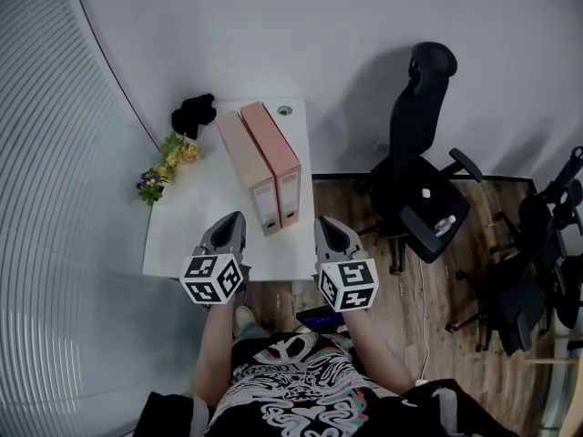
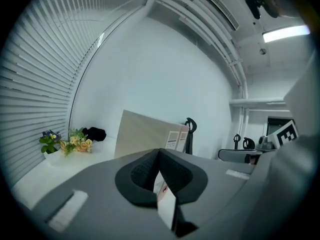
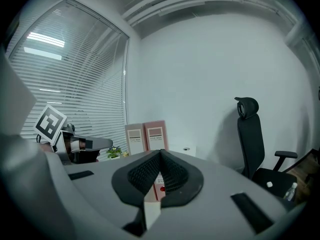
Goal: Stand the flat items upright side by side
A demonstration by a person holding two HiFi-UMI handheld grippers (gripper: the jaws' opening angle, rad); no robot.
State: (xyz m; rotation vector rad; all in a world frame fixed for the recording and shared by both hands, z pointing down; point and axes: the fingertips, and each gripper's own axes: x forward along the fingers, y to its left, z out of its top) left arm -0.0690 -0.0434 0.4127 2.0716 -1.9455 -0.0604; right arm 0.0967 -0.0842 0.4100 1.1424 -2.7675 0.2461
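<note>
Plain white wall (image 1: pixel 273 25) across the top; white slatted window blinds (image 1: pixel 46 198) at left; black swivel office chair (image 1: pixel 428 198) at right on brown wood-plank floor (image 1: pixel 446 362).

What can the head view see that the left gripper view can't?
Only the head view shows the wooden floor and the person's shirt. Only the left gripper view shows the ceiling light. Both show the two binders standing upright side by side on the table, the flowers and the black chair.
</note>
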